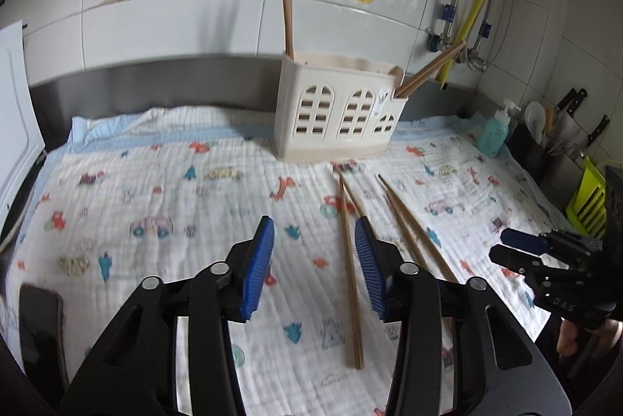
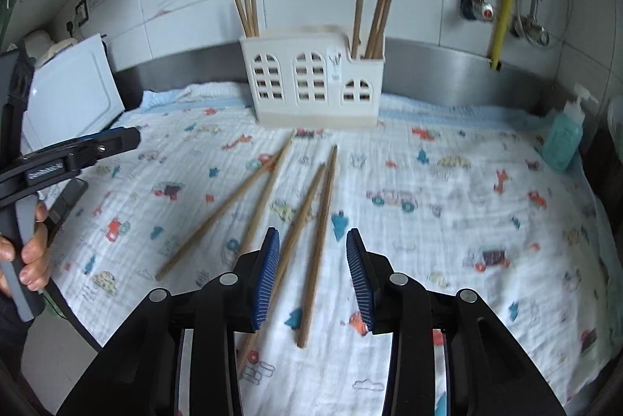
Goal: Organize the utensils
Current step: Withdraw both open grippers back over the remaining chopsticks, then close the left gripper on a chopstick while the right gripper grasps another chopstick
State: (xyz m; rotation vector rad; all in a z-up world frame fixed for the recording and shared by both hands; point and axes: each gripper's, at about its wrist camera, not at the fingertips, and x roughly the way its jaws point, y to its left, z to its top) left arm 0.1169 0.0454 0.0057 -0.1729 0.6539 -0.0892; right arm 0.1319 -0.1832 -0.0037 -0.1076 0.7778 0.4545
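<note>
Wooden chopsticks (image 1: 350,260) loose on printed cloth (image 1: 155,182), long axes toward white house-shaped plastic holder (image 1: 338,112); left gripper (image 1: 315,268) parted, empty, nearest stick between pads. Right wrist view: right gripper (image 2: 312,276) parted, empty, straddling one chopstick (image 2: 317,241) lengthwise, nearer than left.

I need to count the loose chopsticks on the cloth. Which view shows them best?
The right wrist view: all four loose chopsticks lie fanned apart, nearly full length. The left wrist view hides part of them behind a finger.
</note>
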